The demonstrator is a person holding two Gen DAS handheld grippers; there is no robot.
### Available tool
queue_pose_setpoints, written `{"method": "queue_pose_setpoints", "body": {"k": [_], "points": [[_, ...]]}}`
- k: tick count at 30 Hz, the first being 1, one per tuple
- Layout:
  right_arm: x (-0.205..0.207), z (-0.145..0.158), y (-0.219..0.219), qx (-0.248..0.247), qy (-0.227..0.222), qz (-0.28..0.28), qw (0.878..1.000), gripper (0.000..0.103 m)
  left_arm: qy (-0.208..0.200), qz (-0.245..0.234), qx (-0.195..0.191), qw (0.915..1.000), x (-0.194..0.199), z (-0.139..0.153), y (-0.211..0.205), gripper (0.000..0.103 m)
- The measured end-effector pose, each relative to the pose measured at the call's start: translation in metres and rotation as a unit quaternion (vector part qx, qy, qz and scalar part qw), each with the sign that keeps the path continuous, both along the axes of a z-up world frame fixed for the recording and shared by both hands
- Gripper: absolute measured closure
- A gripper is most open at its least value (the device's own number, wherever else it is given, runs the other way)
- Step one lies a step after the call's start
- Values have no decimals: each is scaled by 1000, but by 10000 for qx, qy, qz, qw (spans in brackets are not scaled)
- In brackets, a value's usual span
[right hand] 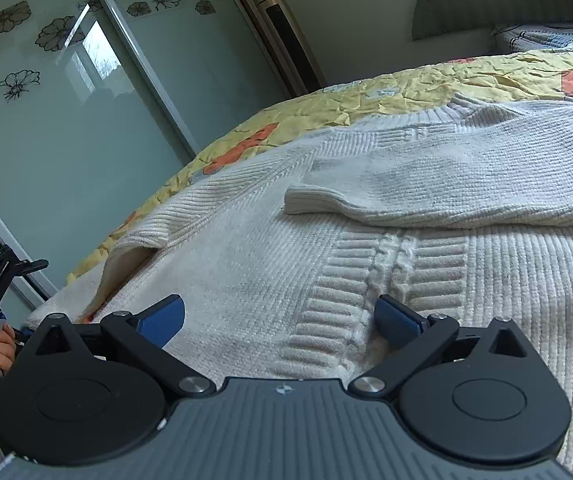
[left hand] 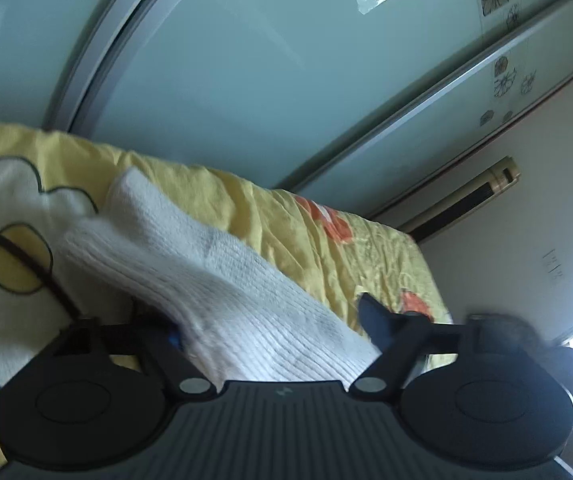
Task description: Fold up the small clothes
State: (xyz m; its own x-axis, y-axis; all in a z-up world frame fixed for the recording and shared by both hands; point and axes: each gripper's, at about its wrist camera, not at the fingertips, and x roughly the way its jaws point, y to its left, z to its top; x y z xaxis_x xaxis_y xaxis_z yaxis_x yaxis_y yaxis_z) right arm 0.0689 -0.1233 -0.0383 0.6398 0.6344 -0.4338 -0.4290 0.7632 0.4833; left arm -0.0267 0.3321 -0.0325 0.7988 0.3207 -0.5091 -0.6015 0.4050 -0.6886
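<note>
One white knit sweater (right hand: 366, 240) lies flat on the yellow bedspread (right hand: 426, 84), one sleeve (right hand: 466, 188) folded across its chest. It looks soft, thick and floppy, best taken by a ribbed cuff or hem. The left gripper (left hand: 270, 328) has the other sleeve (left hand: 214, 276) between its fingers, though I cannot tell how firmly; the right gripper (right hand: 278, 320) hovers spread wide over the body.

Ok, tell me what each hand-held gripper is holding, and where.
Left hand-held gripper: a sleeve of the white sweater, lifted off the bed. Right hand-held gripper: open, holding nothing.
</note>
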Motion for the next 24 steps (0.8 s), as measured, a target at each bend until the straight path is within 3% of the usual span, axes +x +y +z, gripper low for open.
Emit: {"method": "queue_pose_setpoints", "body": {"k": [1, 2, 5, 7, 10, 12, 18, 21, 24], "points": [[0, 0, 0, -12, -8, 0, 10000, 1, 71, -57, 24, 10000, 3, 0, 1, 62], [0, 0, 1, -24, -15, 1, 10000, 1, 159, -109, 8, 9998, 5, -1, 3, 72], [0, 0, 1, -63, -28, 7, 10000, 1, 432, -178, 226, 9987, 15, 0, -1, 89], [-1, 1, 1, -82, -15, 14, 10000, 1, 692, -284, 960, 9926, 24, 11, -14, 92], [-2, 5, 1, -150, 3, 37, 9999, 1, 971, -531, 2245, 9682, 45, 33, -47, 93], [-4, 8, -3, -136, -22, 7, 9999, 1, 998, -766, 2780, 9523, 58, 45, -64, 93], [-9, 23, -30, -311, -293, -402, 9983, 1, 848, -1365, 3499, 9229, 100, 76, -105, 93], [-10, 23, -48, -387, -319, -658, 9966, 1, 703, -1727, 3703, 9100, 118, 85, -133, 93], [-10, 18, -71, -106, -153, -955, 9953, 1, 524, -2242, 3765, 8973, 138, 93, -166, 93]]}}
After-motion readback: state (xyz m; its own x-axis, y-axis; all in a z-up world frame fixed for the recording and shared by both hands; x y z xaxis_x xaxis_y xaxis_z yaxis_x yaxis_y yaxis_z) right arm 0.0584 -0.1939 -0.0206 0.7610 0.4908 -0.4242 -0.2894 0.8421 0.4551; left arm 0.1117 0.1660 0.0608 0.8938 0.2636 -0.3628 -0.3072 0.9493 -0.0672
